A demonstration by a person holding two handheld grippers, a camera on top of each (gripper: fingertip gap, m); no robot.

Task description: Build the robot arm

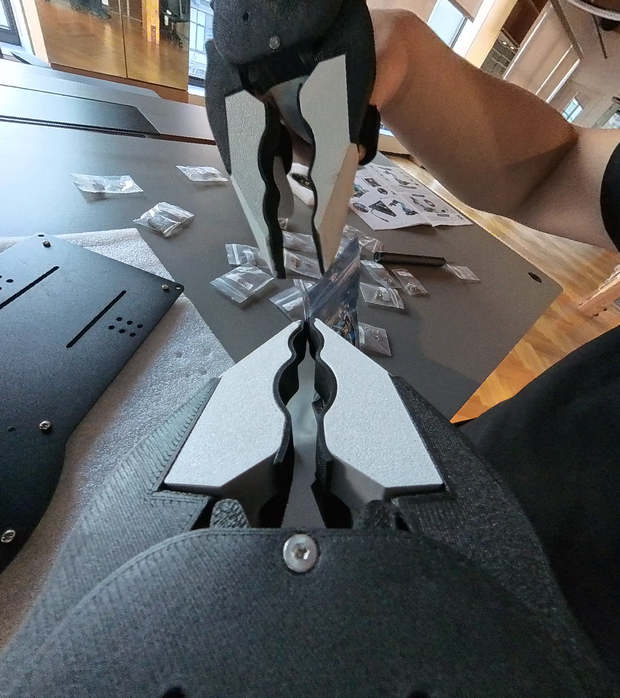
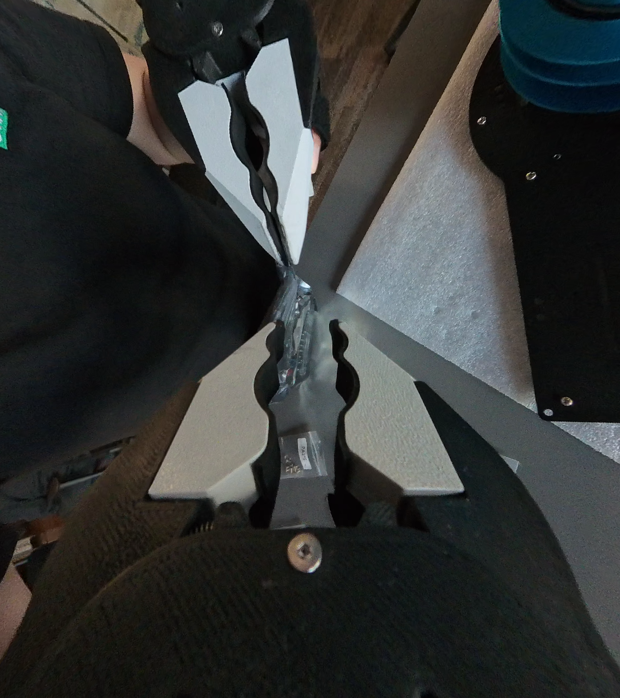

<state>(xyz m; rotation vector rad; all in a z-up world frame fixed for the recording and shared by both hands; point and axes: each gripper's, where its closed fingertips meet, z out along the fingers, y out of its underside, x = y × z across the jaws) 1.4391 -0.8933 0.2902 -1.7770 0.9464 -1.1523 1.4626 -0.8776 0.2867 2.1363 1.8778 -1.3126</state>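
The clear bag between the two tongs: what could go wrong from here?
1. The left tongs pinch only the edge of the clear plastic bag, so it may slip out.
2. The right tongs stand open around the bag; closing off-centre could miss it.
3. Dropped, it could get lost among the small bags on the dark table.

We see a dark grey bench [image 1: 74, 181] carrying a scatter of small clear plastic bags [image 1: 242, 281] near its middle, with two more bags [image 1: 106, 183] lying apart toward its far edge. A black cylinder [image 1: 410, 260] lies beside the scatter, toward the right edge. Near the far right corner we find a printed instruction sheet [image 1: 399, 204]. At the left, a sheet of white foam [image 1: 195, 340] lies on the bench under a black perforated metal plate [image 1: 55, 321] with slots and screws. A blue ribbed object [image 2: 580, 56] stands on that plate. Beyond the right edge we see wooden floor [image 1: 550, 347].
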